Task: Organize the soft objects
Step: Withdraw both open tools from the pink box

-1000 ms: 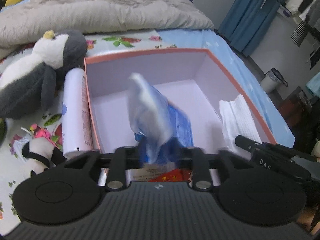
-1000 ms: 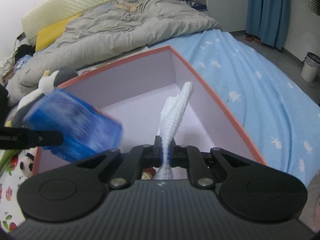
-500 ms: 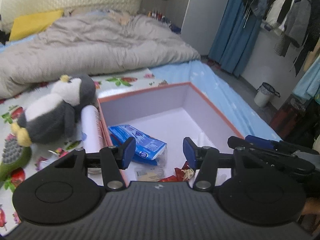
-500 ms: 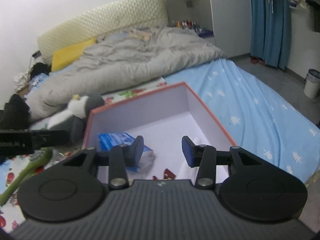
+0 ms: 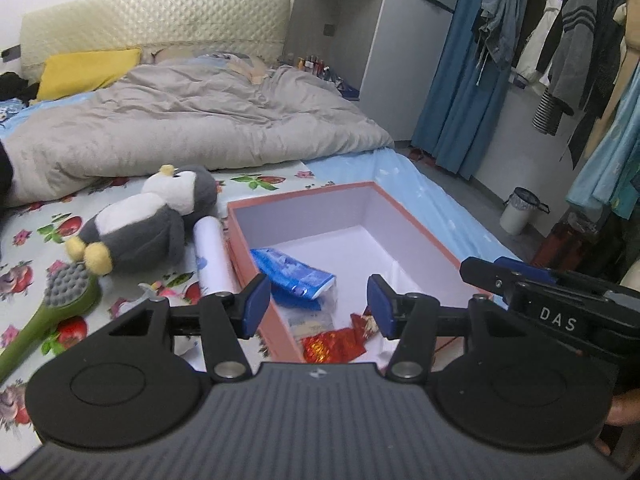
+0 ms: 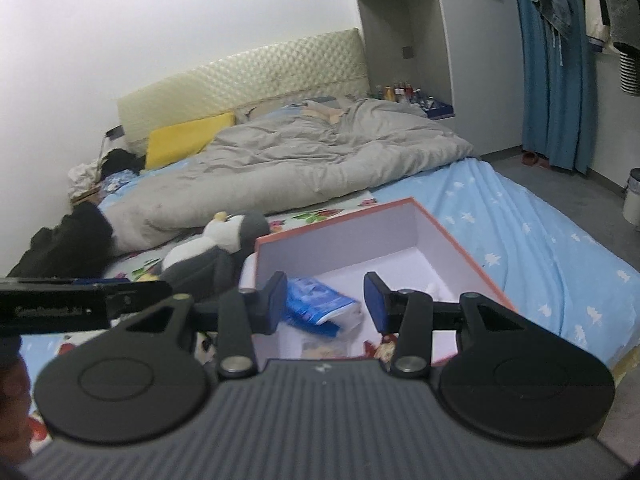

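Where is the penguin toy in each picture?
Left wrist view: the penguin toy lies left of centre, on the flowered sheet, left of the box.
Right wrist view: the penguin toy sits left of centre, at the box's left corner.
Shared landmark: the box.

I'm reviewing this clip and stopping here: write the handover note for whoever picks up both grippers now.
Left gripper: open, nothing between the pads.
Right gripper: open and empty; its jaws have just been opening.
Box on the bed: the blue tissue pack and red wrapper lie inside.
Outside, left of the box: penguin plush, white roll against the box wall, green brush.
Done: tissue pack boxed.
Left: probably the penguin next, then the roll; whether the brush belongs is unclear.
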### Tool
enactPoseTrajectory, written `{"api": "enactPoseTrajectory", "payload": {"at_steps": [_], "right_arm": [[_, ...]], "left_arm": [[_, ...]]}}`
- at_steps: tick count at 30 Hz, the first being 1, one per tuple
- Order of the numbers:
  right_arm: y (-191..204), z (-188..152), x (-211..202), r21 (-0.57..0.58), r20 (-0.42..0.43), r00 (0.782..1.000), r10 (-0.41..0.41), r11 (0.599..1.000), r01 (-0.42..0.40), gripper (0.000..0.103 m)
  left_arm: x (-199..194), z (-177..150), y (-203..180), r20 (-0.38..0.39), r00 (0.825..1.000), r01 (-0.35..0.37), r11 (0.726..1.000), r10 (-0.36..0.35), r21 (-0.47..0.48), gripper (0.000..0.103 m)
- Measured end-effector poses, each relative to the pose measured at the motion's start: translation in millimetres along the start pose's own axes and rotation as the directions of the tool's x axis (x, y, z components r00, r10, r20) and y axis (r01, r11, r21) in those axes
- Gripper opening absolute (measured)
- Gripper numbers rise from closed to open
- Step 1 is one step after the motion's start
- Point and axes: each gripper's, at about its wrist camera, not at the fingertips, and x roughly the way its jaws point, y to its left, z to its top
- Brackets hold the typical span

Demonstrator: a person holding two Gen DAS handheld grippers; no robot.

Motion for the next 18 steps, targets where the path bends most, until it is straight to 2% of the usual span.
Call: {"api": "enactPoseTrajectory", "payload": {"at_steps": [8,18], "right_arm": [[30.2,-31.9,-21.6,-0.025,-0.023,0.999,0.04,0.999,-0.041,0.046],[71.8,-82.0,-33.5,-0.056,-0.087,0.992,0.086,0.994,-0.091,0.046]], "left_arm": [[-46.6,-41.4,25.7,0.013,0.999,-0.04,0.998,0.041,-0.051,0.064],[-85.4,-99.4,69.3,-0.006,0.995,-0.097,0.988,0.097,-0.123,0.064]]}}
